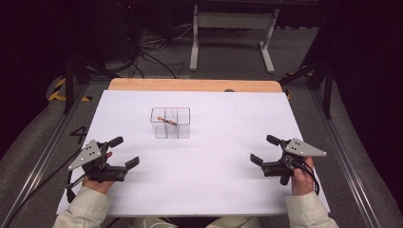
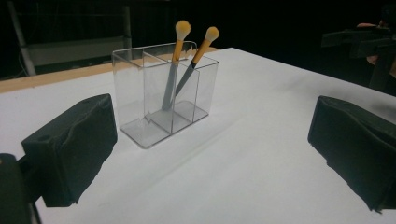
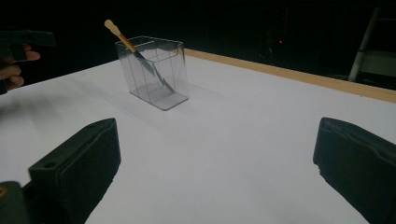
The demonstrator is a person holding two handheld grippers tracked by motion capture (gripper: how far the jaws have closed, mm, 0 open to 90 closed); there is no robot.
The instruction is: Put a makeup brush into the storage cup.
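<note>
A clear plastic organizer (image 1: 170, 122) with several narrow compartments stands upright on the white tabletop (image 1: 214, 161), a little left of centre. Two brushes lean inside it, handles up: one orange-tipped brush (image 2: 179, 44) and a second brush (image 2: 203, 46) beside it. In the right gripper view the organizer (image 3: 154, 72) has a brush handle (image 3: 122, 36) sticking out at the top left. My left gripper (image 1: 124, 152) rests near the front left, open and empty, its jaws wide apart (image 2: 212, 154). My right gripper (image 1: 263, 149) sits at the front right, also open and empty (image 3: 217, 168).
A wooden strip (image 1: 195, 85) runs along the table's far edge. Beyond it are a white desk frame (image 1: 233, 33) and floor cables (image 1: 152, 52). The other gripper (image 2: 359, 39) shows far off in the left gripper view, and a hand (image 3: 14, 60) in the right gripper view.
</note>
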